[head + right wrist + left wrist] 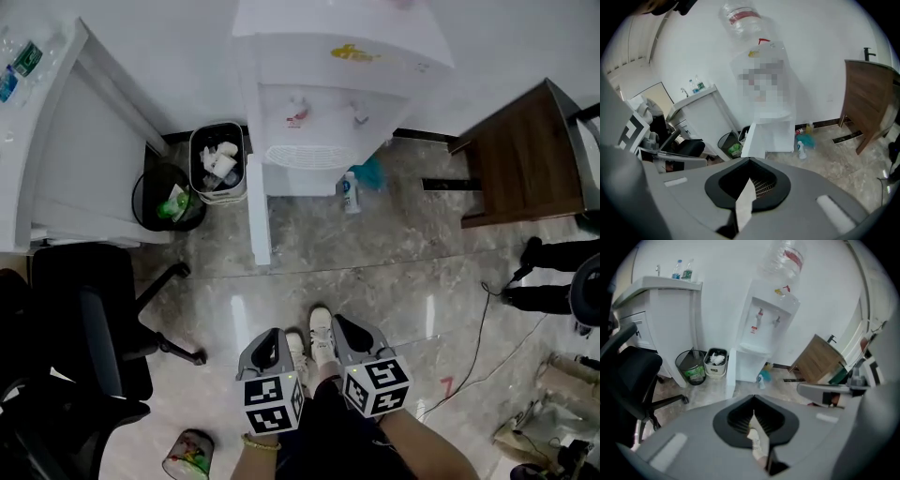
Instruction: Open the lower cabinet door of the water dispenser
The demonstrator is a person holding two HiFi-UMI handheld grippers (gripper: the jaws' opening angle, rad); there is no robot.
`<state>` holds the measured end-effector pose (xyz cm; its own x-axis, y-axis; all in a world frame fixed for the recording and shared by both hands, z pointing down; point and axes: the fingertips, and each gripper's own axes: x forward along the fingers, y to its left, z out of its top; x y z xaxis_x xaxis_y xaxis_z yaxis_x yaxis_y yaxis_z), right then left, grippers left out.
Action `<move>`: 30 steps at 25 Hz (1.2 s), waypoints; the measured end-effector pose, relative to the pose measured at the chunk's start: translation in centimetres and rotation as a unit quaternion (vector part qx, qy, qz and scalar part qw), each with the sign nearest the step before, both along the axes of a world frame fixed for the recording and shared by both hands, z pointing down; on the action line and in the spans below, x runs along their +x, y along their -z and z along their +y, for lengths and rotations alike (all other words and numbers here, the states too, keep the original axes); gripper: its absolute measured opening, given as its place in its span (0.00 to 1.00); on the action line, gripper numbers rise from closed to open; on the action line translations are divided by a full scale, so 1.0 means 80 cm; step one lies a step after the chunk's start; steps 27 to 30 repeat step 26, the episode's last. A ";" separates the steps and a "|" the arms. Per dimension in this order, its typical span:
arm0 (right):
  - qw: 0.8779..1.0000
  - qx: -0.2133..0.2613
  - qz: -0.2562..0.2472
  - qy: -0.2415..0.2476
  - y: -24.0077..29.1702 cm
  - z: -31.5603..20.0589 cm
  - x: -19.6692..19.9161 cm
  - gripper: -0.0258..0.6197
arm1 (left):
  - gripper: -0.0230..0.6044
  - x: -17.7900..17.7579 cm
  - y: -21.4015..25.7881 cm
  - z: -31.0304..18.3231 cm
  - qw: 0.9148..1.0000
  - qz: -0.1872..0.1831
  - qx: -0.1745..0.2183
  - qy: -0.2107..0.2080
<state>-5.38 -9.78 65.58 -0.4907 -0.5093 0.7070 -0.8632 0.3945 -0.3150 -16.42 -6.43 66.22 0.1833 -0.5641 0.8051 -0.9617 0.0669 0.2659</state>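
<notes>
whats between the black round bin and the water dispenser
A rectangular bin of white rubbish, beside the open cabinet door; head view shows it.

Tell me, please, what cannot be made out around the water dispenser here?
Cabinet interior: in the head view, mostly hidden under the water dispenser's drip tray.
Taps: a mosaic patch covers them in the right gripper view.
Counter bottles: labels too small in the left gripper view.

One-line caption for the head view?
Water dispenser with lower cabinet door swung open; left gripper and right gripper shut, well back.
</notes>
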 end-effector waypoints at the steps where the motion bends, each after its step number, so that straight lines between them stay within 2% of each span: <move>1: 1.000 -0.001 0.000 -0.005 0.006 0.005 0.007 0.04 | 0.05 0.004 0.005 0.003 1.000 0.002 -0.001 -0.003; 14: 0.999 -0.003 -0.010 -0.030 0.015 0.019 0.032 0.04 | 0.05 0.035 0.014 0.011 0.999 -0.013 0.002 -0.041; 30: 1.000 -0.005 -0.009 -0.026 0.016 0.024 0.032 0.04 | 0.05 0.040 0.017 0.015 0.999 -0.011 0.000 -0.041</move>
